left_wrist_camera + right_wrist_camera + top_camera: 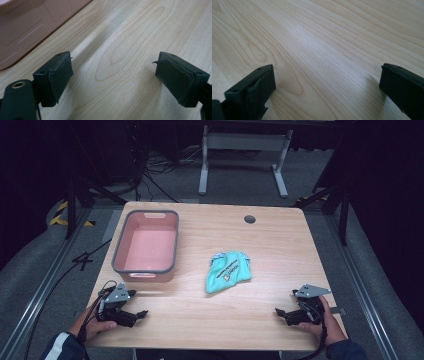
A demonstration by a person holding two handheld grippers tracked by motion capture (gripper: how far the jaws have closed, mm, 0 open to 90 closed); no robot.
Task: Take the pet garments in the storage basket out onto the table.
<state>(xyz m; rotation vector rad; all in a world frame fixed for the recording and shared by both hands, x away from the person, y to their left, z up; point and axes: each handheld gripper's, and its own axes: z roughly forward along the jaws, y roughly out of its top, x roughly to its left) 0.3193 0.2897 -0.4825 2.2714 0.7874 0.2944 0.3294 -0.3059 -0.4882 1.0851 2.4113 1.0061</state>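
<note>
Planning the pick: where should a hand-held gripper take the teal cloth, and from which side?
Probably the bunched fold along the teal cloth top edge, coming straight down from above: it lies crumpled and mostly flat on the table, so only raised folds give the jaws something to pinch. The right hand-held gripper, open, looks nearer.

Light wooden table (200, 320) with round grommet hole (250, 219); grey carpeted floor (240, 175), white metal desk frame (245, 142), black cables (150, 167) behind.

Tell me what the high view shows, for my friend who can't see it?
A teal cloth lies crumpled in the middle of a wooden table, apart from an empty pink bin at the back left. A person holds the left tongs and right tongs open, resting near the front corners, touching neither the cloth nor the bin.
</note>
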